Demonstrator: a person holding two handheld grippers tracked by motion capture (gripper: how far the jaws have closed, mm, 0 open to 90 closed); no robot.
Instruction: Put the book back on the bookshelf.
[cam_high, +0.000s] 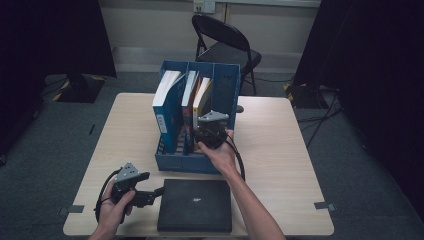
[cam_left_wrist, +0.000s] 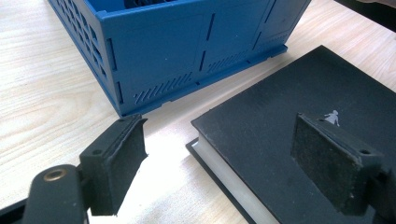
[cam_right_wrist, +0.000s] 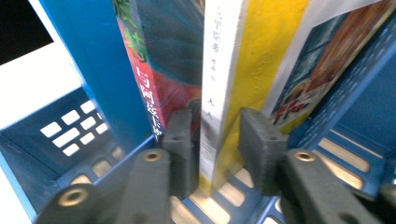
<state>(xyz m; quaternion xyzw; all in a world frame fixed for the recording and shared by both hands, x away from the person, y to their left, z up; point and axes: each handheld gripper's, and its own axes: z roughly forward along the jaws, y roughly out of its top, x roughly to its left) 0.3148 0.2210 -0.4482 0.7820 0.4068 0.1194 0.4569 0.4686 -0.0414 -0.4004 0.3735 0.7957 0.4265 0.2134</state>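
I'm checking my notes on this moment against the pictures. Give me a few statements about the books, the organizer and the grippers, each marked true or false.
1. The black book lies flat on the table. True.
2. The left gripper is clamped on the black book. False: its jaws stand open, one over the cover, one beside it.
3. The right gripper has its jaws on either side of the yellow book. True.
4. The blue organizer holds no books. False: several stand in it.

Tight around the yellow book (cam_right_wrist: 243, 70): red-spined book (cam_right_wrist: 149, 88) just beside, blue divider (cam_right_wrist: 355, 88) on the far side. Open tabletop (cam_high: 295, 150) right of the blue file rack (cam_high: 220, 95). Black book (cam_high: 195, 205) blocking the front edge.
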